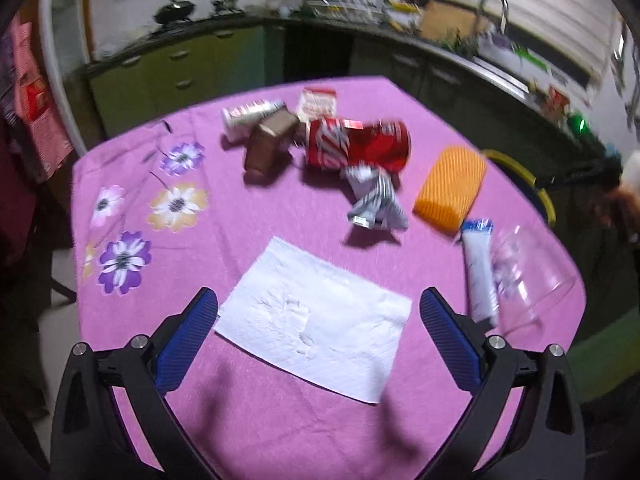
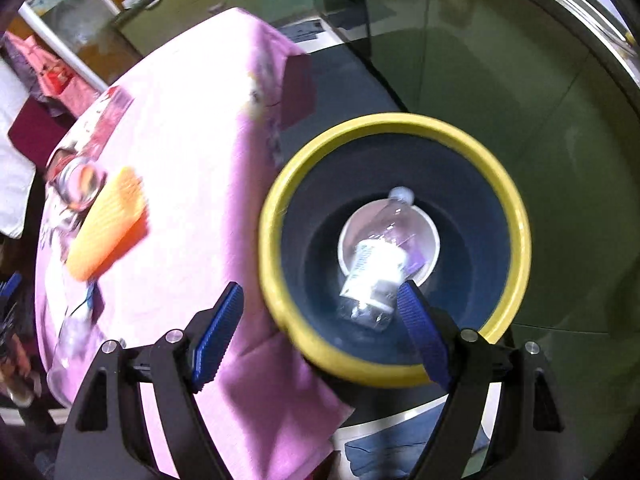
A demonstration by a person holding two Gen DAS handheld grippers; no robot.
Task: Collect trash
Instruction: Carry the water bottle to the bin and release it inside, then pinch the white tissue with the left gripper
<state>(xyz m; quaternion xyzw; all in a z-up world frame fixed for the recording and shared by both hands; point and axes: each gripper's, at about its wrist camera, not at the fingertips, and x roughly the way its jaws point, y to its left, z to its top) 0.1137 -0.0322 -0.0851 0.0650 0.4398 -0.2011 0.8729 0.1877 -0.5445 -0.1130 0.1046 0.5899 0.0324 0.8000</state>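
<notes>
In the left wrist view my left gripper [image 1: 318, 310] is open and empty just above a flat white paper napkin [image 1: 316, 322] on the pink tablecloth [image 1: 200, 256]. Beyond it lie a crushed red cola can [image 1: 358, 144], a crumpled silver wrapper [image 1: 376, 200], a brown carton [image 1: 270, 140], a white can [image 1: 248, 116] and a small red-white box [image 1: 318, 102]. In the right wrist view my right gripper [image 2: 320, 300] is open and empty over the yellow-rimmed blue bin [image 2: 516, 216], which holds a clear plastic bottle [image 2: 376, 260] and a white cup [image 2: 428, 232].
An orange sponge [image 1: 450, 188], a white tube [image 1: 478, 272] and an overturned clear glass [image 1: 528, 276] lie at the table's right edge. The sponge [image 2: 106, 224] and glass [image 2: 78, 182] also show in the right wrist view. Green kitchen cabinets [image 1: 172, 68] stand behind the table.
</notes>
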